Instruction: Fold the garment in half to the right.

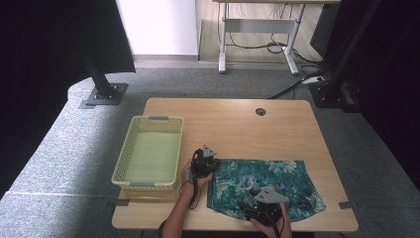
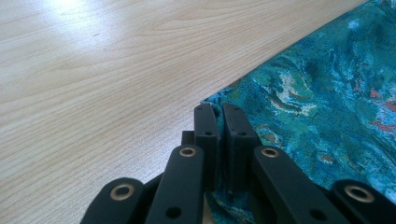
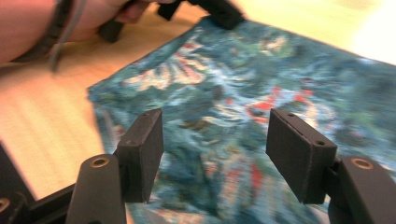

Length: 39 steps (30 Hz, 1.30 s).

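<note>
Lying flat on the table: one teal floral cloth, beside one empty green basket. Left gripper is pinching the cloth's corner, jaws pressed together. Right gripper is hovering over the cloth, jaws spread.

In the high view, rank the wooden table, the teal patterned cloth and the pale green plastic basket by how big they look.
1. Light wooden table, largest by far.
2. Teal floral patterned cloth, spread flat.
3. Pale green perforated plastic basket.
The cloth and the basket look close in area; the cloth looks somewhat bigger but lies nearer the camera, so that order is unsure.
</note>
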Tool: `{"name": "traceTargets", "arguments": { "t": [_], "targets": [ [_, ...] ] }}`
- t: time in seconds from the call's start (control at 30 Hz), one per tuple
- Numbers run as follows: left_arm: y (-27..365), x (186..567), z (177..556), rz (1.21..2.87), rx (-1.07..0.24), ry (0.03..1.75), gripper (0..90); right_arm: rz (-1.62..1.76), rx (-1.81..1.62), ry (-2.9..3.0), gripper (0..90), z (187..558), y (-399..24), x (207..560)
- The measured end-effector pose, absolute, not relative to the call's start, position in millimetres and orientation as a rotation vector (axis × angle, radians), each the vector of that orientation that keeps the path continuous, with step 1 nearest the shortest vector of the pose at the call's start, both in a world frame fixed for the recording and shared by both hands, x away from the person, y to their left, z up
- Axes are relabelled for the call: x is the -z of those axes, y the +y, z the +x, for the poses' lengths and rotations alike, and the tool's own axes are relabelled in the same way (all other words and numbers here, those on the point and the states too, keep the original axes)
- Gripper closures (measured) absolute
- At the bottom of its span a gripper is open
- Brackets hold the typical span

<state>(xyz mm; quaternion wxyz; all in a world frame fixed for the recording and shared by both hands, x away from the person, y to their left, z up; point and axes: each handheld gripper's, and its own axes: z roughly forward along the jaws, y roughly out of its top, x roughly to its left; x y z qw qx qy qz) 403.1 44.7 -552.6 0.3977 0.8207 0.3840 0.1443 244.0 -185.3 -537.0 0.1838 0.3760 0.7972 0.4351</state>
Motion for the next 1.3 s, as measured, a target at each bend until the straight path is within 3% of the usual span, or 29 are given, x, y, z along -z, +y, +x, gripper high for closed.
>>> {"name": "traceTargets", "arguments": {
  "t": [0.57,0.97,1.13,1.3],
  "targets": [
    [43.8,552.5,402.2,2.085,-0.382,0.967,86.1,0.972,-1.22,2.399,35.8,253.7,-129.6,539.9],
    [47.3,552.9,402.6,2.072,-0.354,0.975,86.0,0.971,-1.128,2.452,29.6,261.7,-90.1,555.3],
    [48.2,552.7,402.2,2.075,-0.356,0.976,86.1,0.993,-1.054,2.421,33.9,260.9,-80.8,553.8],
    [47.5,552.6,401.6,2.08,-0.368,0.972,86.0,1.032,-1.042,2.389,50.5,262.8,-83.8,552.1]
  ]
}}
